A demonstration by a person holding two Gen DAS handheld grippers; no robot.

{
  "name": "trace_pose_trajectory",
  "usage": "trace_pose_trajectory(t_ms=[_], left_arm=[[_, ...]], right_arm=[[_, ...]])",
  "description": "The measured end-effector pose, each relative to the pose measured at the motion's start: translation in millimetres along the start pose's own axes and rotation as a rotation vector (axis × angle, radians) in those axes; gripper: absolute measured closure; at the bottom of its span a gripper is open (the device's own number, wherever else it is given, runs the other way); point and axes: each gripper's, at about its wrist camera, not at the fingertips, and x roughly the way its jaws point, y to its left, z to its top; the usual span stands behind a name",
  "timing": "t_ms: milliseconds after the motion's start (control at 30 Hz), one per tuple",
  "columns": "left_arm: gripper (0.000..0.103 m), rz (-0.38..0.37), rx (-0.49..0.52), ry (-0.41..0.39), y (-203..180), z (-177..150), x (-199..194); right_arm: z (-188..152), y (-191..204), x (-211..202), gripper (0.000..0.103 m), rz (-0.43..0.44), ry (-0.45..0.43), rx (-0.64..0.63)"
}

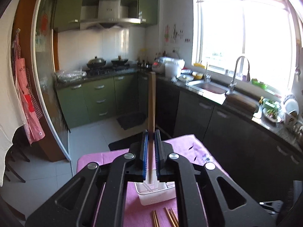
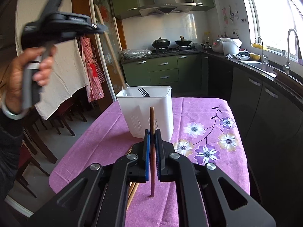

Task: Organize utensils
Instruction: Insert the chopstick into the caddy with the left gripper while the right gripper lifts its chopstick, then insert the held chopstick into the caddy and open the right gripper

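My left gripper [image 1: 151, 132] is shut on a long wooden chopstick [image 1: 152, 102]. It holds the chopstick upright, lower end over the white utensil holder [image 1: 157, 195] on the purple tablecloth. Several chopsticks [image 1: 164, 218] lie on the cloth in front of the holder. My right gripper [image 2: 152, 132] is shut on another chopstick [image 2: 152, 119], held upright above the cloth, in front of the white holder [image 2: 149, 111]. A fork [image 2: 144, 91] and a spoon stand in the holder. The left gripper also shows in the right wrist view [image 2: 98, 27], raised high at the left.
The table with the purple flowered cloth [image 2: 208, 128] stands in a kitchen. Dark cabinets and a sink [image 2: 259, 66] run along the right. Green cabinets and a stove with woks [image 2: 161, 42] stand at the back. Chairs [image 2: 62, 113] stand at the left.
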Motion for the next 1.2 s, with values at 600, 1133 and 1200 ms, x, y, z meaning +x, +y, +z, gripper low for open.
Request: trace_pose_trajectory(t_ms=[600, 1133, 1200], left_arm=[[0.068, -0.031, -0.053, 0.130, 18.1, -65.0, 26.1], [0.057, -0.035, -0.067, 0.165, 38.6, -146.4, -54.8], [0.057, -0.033, -0.070, 0.188, 41.2, -153.2, -53.7]], right_arm=[[28.4, -0.6, -3.5, 0.097, 0.048, -0.011, 0.001], [181.3, -1.8, 8.6, 0.097, 0.016, -0.314, 0.026], [180.8, -1.5, 33.5, 0.097, -0.020, -0.267, 0.016]])
